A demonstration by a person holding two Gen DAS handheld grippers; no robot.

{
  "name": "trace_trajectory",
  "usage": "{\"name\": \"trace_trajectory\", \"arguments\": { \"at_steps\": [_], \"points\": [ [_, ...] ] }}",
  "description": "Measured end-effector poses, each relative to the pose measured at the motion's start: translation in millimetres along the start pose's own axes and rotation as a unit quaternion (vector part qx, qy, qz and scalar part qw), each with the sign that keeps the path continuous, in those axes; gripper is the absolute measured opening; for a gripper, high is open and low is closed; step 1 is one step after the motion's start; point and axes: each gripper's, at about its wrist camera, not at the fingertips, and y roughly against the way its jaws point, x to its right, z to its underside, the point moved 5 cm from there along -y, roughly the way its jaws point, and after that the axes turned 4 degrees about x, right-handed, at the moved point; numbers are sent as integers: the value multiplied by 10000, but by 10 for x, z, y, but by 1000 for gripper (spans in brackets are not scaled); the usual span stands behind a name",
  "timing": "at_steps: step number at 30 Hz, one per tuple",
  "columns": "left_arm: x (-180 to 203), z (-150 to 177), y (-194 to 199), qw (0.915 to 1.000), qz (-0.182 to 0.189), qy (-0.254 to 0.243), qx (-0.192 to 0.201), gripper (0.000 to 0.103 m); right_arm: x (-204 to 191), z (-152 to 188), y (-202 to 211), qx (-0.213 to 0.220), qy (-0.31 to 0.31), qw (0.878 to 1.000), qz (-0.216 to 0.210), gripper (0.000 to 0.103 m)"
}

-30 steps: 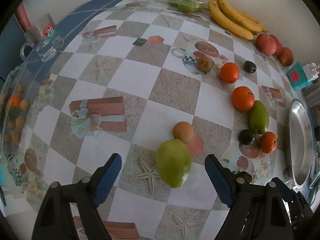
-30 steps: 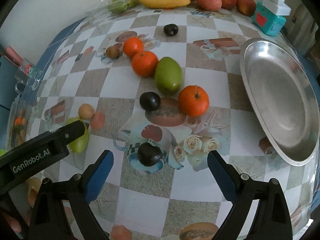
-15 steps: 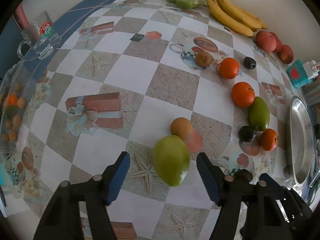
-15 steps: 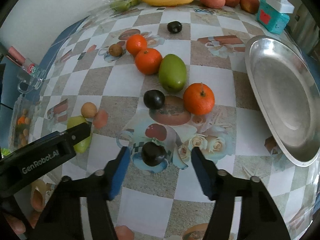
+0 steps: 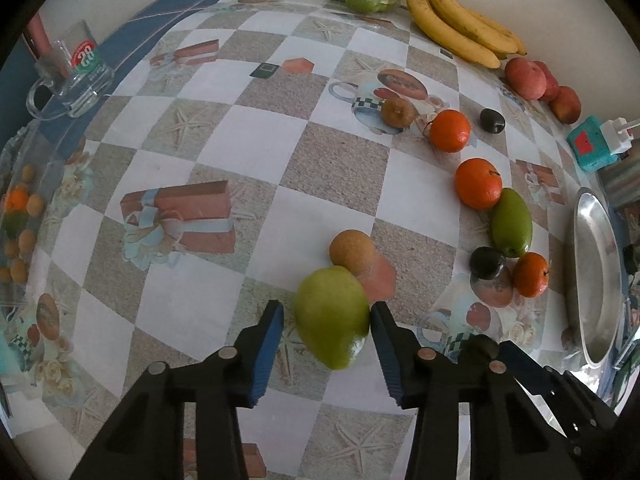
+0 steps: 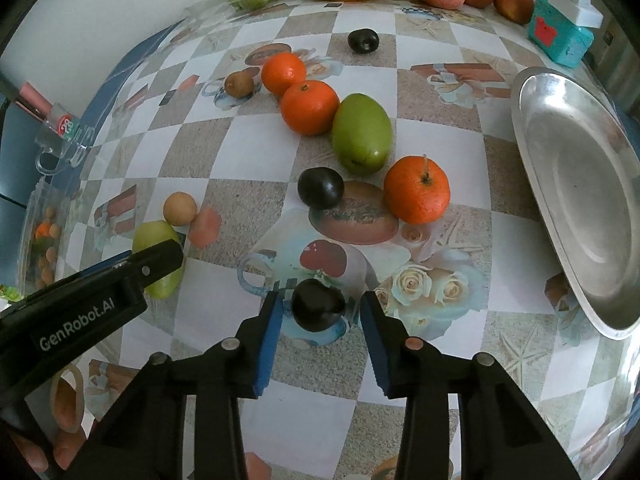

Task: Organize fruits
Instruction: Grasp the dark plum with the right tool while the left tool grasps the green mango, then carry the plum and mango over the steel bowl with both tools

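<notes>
My left gripper has its jaws around a light green mango; the right pad touches it, a small gap shows at the left pad. My right gripper brackets a dark plum with gaps on both sides. In the right wrist view the left gripper's finger covers part of the light green mango. A silver tray lies at the right.
Three oranges, a darker green mango, two more plums, a tan round fruit and a kiwi lie mid-table. Bananas, red apples, a teal box and a glass mug line the edges.
Both grippers have narrowed from wide open: the left around the light green mango, the right around the near plum. Both moved forward over their fruit.
</notes>
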Motion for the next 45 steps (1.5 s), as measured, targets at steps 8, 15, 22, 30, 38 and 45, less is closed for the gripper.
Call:
{"name": "trace_trajectory", "arguments": {
  "at_steps": [8,15,22,30,38,45],
  "points": [
    [22,6,4,10000,19,-19,8,43,33,24,25,1,4,10000,-52,34],
    [19,12,6,10000,33,-7,8,43,-3,20,11,7,13,10000,-97,28],
    [2,11,60,9999,30,20,104,43,-10,8,93,117,-42,9996,-262,27],
    [-19,-40,207,9994,78,81,326,43,-32,-93,307,480,-132,9979,-421,27],
    [26,-212,381,9986,80,101,508,43,4,-282,424,712,-313,9963,-372,27],
    [211,-445,479,9980,76,-28,624,43,122,-503,526,946,-510,9938,-269,27]
  ]
}}
